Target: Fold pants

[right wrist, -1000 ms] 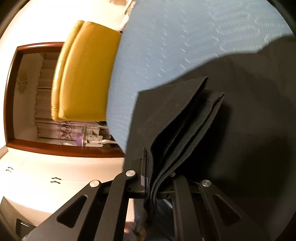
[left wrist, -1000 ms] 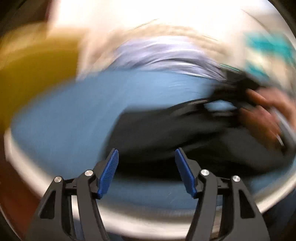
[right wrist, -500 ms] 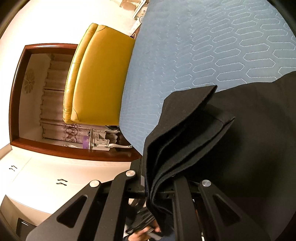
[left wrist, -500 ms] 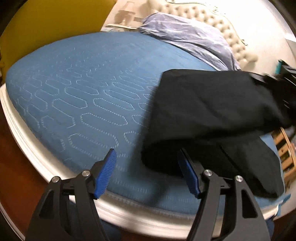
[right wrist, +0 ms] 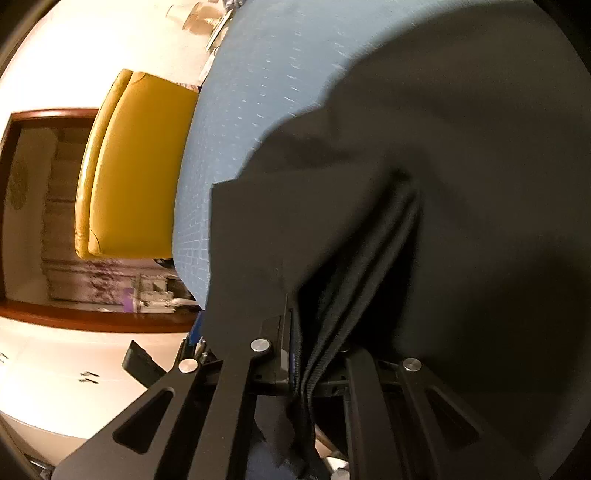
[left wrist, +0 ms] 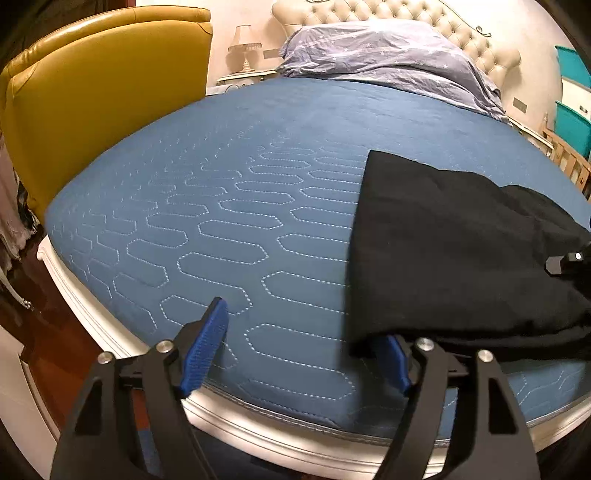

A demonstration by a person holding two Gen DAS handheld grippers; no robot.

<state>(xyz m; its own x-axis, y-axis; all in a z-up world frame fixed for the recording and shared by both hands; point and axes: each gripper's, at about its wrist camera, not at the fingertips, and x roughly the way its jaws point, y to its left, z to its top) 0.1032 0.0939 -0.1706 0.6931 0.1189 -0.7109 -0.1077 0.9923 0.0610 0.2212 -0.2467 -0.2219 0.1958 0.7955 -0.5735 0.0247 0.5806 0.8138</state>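
The black pants (left wrist: 454,251) lie folded on the right side of the blue quilted bed (left wrist: 229,206). My left gripper (left wrist: 299,347) is open and empty near the bed's front edge; its right blue pad sits partly under the pants' near-left corner. My right gripper (right wrist: 306,354) is shut on several stacked layers of the black pants (right wrist: 424,177), which fill most of the right wrist view. A part of the right gripper shows at the right edge of the left wrist view (left wrist: 569,262).
A yellow armchair (left wrist: 92,96) stands left of the bed, also in the right wrist view (right wrist: 136,166). A rumpled lilac duvet (left wrist: 388,59) lies by the tufted headboard (left wrist: 472,33). A lamp (left wrist: 243,51) stands on a nightstand. Teal bins (left wrist: 572,96) stand at the right.
The pants have been carried right and lowered onto the bed. My left gripper has moved in so its right pad is under the pants' corner. The right gripper stays shut on the layers.
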